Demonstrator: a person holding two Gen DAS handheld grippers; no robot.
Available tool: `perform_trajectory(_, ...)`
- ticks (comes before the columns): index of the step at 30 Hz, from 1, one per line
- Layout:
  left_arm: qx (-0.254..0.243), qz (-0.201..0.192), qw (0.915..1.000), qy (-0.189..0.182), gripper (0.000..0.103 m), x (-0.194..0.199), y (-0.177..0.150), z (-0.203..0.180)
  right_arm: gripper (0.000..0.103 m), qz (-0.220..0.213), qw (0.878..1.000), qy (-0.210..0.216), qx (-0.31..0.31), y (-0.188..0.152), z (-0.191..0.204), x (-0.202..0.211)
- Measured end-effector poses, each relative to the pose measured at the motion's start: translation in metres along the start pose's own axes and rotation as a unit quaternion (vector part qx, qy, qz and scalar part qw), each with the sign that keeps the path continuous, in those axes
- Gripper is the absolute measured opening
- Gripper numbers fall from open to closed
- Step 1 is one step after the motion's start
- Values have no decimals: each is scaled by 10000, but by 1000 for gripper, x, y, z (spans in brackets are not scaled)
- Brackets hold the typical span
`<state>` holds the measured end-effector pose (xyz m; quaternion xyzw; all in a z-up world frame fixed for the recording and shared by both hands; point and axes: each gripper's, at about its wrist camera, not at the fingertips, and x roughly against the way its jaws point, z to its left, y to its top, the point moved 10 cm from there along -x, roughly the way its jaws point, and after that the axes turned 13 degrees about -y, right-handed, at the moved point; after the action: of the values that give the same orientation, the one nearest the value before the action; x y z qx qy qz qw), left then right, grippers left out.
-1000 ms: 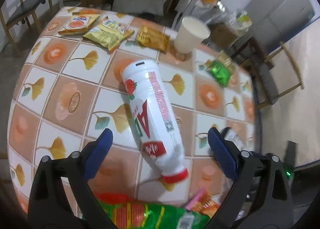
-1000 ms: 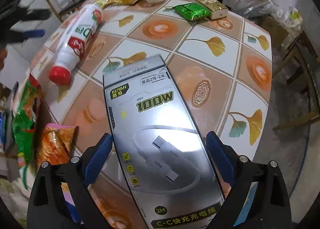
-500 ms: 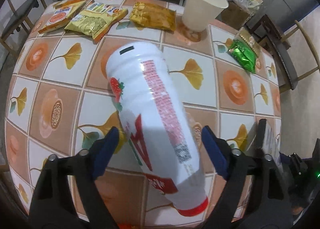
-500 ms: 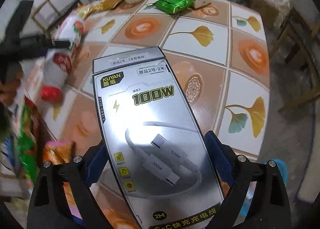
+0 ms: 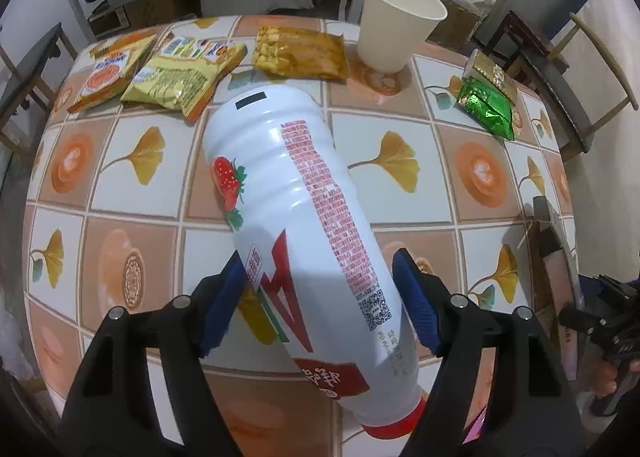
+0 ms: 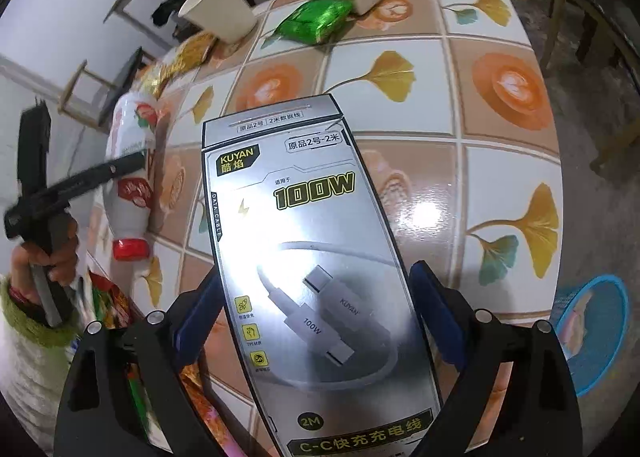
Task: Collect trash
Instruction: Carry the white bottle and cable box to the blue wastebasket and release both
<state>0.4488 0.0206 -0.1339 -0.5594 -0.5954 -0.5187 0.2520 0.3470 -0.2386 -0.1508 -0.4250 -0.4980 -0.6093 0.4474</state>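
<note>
Two fisheye wrist cams, both close above the tiled table [image 5: 400, 193], angled down. Left cam looks along a white bottle [image 5: 304, 225]; right cam sees that bottle from its side. Shared: paper cup [image 6: 220, 9], green packet [image 6: 316, 19].

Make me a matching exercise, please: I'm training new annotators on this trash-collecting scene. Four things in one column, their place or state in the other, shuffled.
Things:
1. white bottle
2. cable box
3. paper cup
4. blue basket

Places or states:
A. standing upright on the table
B. between the right tongs
C. on the floor beside the table
D. lying between the left tongs

Pairs: 1-D, 2-B, 3-A, 4-C
</note>
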Motion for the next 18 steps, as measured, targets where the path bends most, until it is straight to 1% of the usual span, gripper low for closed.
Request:
perform_trajectory(1,34,27,10000,19,77,0,-2,1,89,-2,9999,-74,76,1,1,-1)
perform_trajectory(5,32,105,9999,-30,79,-3,-8,0,89,-28,9980,-458,445,-1,8,-5)
perform_trajectory(8,71,144,9999,22,79,-6,-12,1,90,-54,9944,-760,732,-4,12,-8)
perform_trajectory(10,143,132,9998,54,79,-8,-13,4,91,-55,9932,-819,830,-5,14,-9)
perform_trajectory(12,278,82,9996,8,79,-9,-13,7,93,-43,9929,-763,916,-7,18,-10)
perform_trajectory(13,357,63,9993,-10,77,-9,-13,9,93,-52,9928,-752,930,-7,19,-11)
perform_trajectory(14,400,49,9992,-40,72,-9,-13,10,93,-65,9925,-768,944,-6,19,-11)
perform_trajectory(15,415,44,9991,-72,71,-9,-13,10,93,-74,9922,-778,972,-6,20,-12)
perform_trajectory(18,422,63,9991,-55,69,-8,-14,10,92,-148,9920,-777,980,-5,19,-11)
